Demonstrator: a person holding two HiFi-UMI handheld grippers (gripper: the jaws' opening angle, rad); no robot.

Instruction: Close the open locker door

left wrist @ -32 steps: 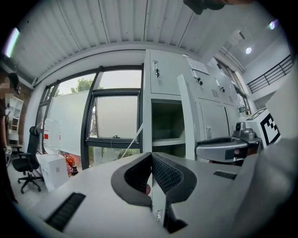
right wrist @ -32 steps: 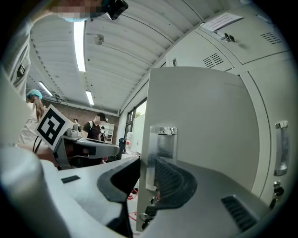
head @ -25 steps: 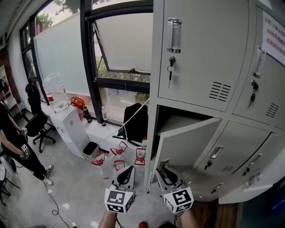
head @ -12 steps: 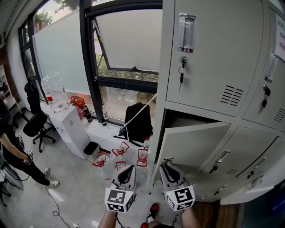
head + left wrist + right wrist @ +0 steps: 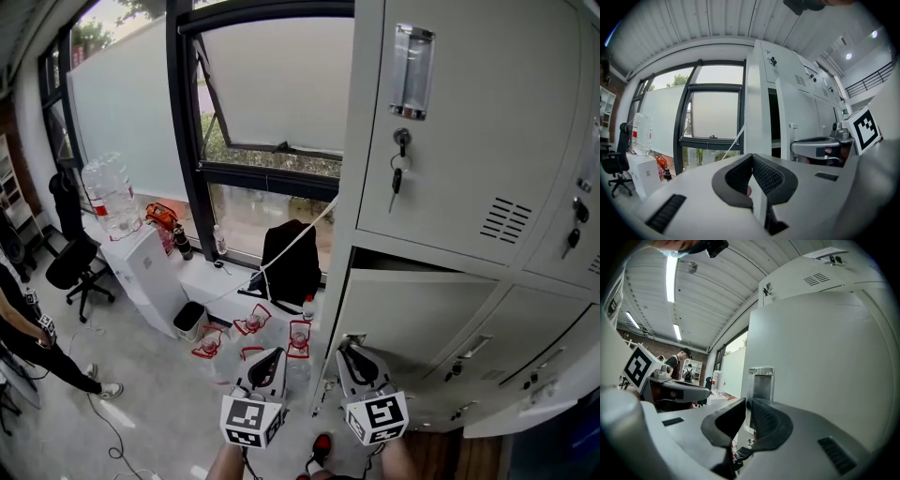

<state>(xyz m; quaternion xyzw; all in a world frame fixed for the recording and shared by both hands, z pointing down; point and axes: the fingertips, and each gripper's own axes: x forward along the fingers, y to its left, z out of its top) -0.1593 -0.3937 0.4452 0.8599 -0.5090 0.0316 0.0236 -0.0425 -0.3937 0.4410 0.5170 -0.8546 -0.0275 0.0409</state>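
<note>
1. right gripper (image 5: 747, 401): jaws nearly together and have just been closing. A thin slit is left between the pads, with nothing in it; only pale door face shows through
2. Its tips sit at the free edge of the locker door (image 5: 417, 314). The door's chrome handle (image 5: 761, 383) stands just beyond the tips, in line with the slit. Can't tell whether the gripper touches the door or the handle
3. left gripper (image 5: 751, 158): pads pressed together at the tips, holding nothing. It hangs in free air just left of the right gripper, clear of the lockers
4. Both point level toward the locker bank
5. Door location: second row, leftmost column, directly under the keyed upper door (image 5: 469, 122). Only slightly ajar, with a dark gap along its top edge
6. Door orientation: panel upright, outer face toward the person. Free edge is on the window (image 5: 272, 94) side, hinge side to the right. The handle's long axis runs up-down; the wide-angle views don't show which side of the door is longer
</note>
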